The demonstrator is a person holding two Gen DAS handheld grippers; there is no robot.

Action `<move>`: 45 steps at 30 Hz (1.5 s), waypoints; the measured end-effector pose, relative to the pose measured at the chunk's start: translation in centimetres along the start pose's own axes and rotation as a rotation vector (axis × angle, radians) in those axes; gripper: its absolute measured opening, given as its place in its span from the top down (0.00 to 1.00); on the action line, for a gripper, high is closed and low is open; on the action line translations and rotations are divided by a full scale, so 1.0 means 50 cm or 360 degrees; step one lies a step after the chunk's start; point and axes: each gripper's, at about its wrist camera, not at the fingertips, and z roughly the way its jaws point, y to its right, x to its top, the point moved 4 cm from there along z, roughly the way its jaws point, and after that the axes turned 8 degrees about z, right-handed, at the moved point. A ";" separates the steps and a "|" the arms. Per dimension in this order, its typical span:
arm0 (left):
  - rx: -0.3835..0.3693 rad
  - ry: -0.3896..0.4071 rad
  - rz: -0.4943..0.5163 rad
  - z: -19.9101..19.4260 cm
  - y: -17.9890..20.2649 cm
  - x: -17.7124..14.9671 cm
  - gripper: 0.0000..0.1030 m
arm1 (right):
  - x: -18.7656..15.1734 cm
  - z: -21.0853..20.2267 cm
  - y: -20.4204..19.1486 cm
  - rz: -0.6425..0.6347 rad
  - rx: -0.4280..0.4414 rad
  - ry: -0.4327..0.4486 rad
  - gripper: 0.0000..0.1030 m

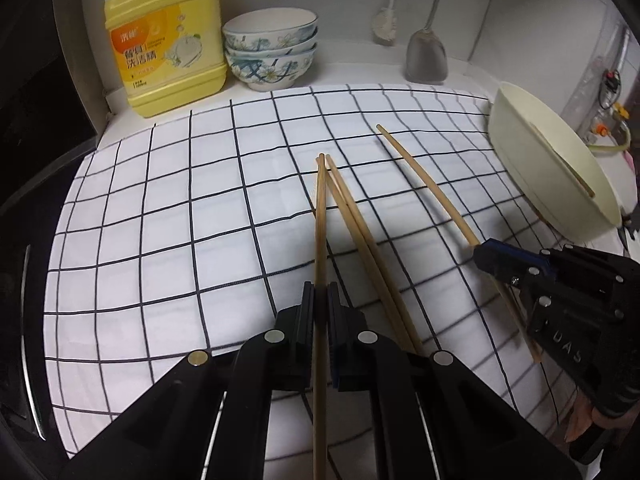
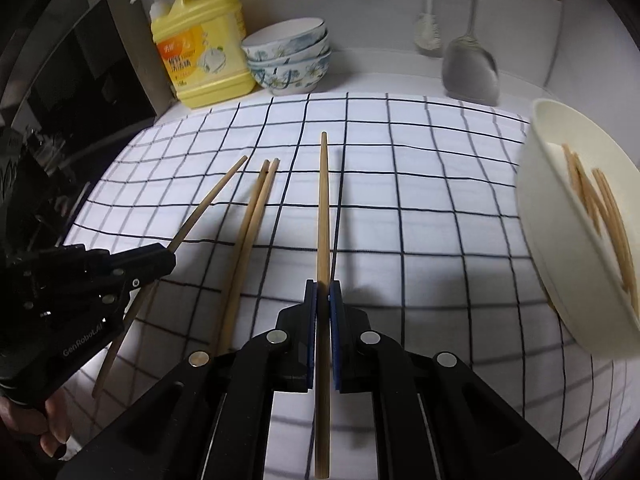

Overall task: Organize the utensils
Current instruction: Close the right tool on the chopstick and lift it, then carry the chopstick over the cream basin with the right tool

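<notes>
My left gripper is shut on one wooden chopstick, held a little above the checked cloth. Two more chopsticks lie side by side on the cloth just to its right. In the right wrist view my right gripper is shut on another chopstick, also off the cloth. The left gripper shows at the left there, the right gripper at the right in the left wrist view. A cream bowl at the right edge holds several chopsticks.
A yellow detergent bottle and stacked floral bowls stand against the back wall. A metal spatula and a brush hang there. A dark appliance borders the left side. A person's fingers grip the left handle.
</notes>
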 end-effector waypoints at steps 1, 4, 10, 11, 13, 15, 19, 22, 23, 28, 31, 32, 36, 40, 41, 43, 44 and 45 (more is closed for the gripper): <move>-0.0013 0.0007 0.0015 -0.010 0.003 -0.001 0.93 | -0.003 -0.014 0.000 0.0013 -0.0004 0.0012 0.94; -0.0050 0.0038 0.0061 -0.042 0.017 0.003 0.93 | -0.012 -0.060 0.003 0.0041 -0.0028 0.0059 0.94; -0.0124 0.0135 0.0167 -0.107 0.057 0.034 0.93 | -0.021 -0.143 0.041 0.0148 -0.0079 0.0143 0.94; -0.0142 0.0148 0.0183 -0.115 0.068 0.042 0.93 | -0.021 -0.158 0.052 0.0178 -0.0084 0.0161 0.94; -0.0177 0.0177 0.0215 -0.128 0.095 0.060 0.93 | -0.022 -0.184 0.071 0.0220 -0.0090 0.0191 0.94; -0.0214 0.0201 0.0242 -0.136 0.127 0.081 0.93 | -0.021 -0.213 0.102 0.0265 -0.0112 0.0227 0.94; -0.0314 0.0219 0.0269 -0.137 0.201 0.128 0.93 | -0.016 -0.261 0.175 0.0346 -0.0149 0.0288 0.94; -0.0374 0.0249 0.0295 -0.132 0.271 0.171 0.93 | -0.006 -0.292 0.238 0.0388 -0.0177 0.0334 0.94; -0.0377 0.0258 0.0300 -0.129 0.290 0.186 0.93 | 0.000 -0.302 0.262 0.0400 -0.0186 0.0347 0.94; -0.0408 0.0245 0.0289 -0.102 0.378 0.262 0.93 | 0.031 -0.330 0.379 0.0494 -0.0194 0.0385 0.94; -0.0418 0.0215 0.0282 -0.066 0.419 0.308 0.93 | 0.054 -0.317 0.456 0.0568 -0.0168 0.0362 0.94; -0.0428 0.0208 0.0279 -0.057 0.428 0.319 0.93 | 0.055 -0.315 0.473 0.0585 -0.0159 0.0353 0.94; -0.0435 0.0139 0.0258 0.007 0.468 0.361 0.93 | 0.085 -0.279 0.525 0.0601 -0.0129 0.0308 0.94; -0.0405 0.0071 0.0250 0.057 0.493 0.386 0.93 | 0.109 -0.251 0.566 0.0613 -0.0114 0.0291 0.94; -0.0392 0.0053 0.0248 0.072 0.499 0.392 0.93 | 0.112 -0.243 0.575 0.0624 -0.0106 0.0283 0.94; -0.0381 0.0029 0.0247 0.093 0.508 0.400 0.93 | 0.120 -0.221 0.591 0.0632 -0.0101 0.0255 0.94; -0.0378 0.0018 0.0245 0.102 0.510 0.403 0.93 | 0.121 -0.214 0.596 0.0631 -0.0100 0.0243 0.94; -0.0373 0.0001 0.0236 0.114 0.511 0.406 0.93 | 0.124 -0.204 0.600 0.0630 -0.0094 0.0229 0.94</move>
